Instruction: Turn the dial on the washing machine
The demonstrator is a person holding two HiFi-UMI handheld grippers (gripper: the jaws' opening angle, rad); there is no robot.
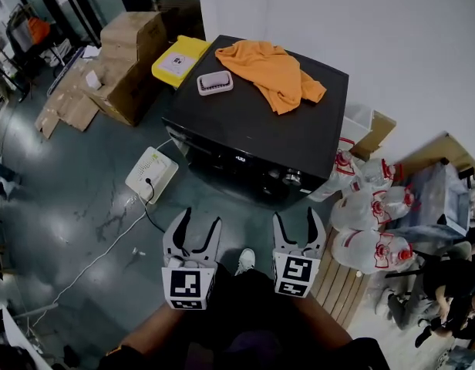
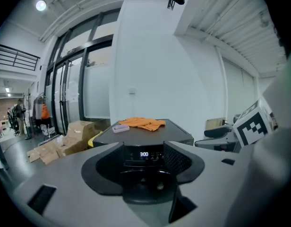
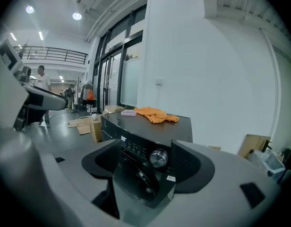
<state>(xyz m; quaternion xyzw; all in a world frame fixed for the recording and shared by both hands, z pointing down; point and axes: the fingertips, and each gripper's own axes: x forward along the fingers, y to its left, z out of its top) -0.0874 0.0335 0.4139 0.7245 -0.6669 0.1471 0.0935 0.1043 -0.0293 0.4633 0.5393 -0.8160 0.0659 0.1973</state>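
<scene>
The left gripper hangs with jaws apart and empty, facing the washer's display. The right gripper (also spread wide, holding nothing) lines up with the dial, which sits at the panel's right end, well apart from both. Closing off-centre could let the jaws slip off the smooth knob or press the buttons beside it.

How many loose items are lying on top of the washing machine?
2 on the washing machine: an orange cloth toward the far side, and a small pale tray just left of it. The cloth could hide more.
</scene>
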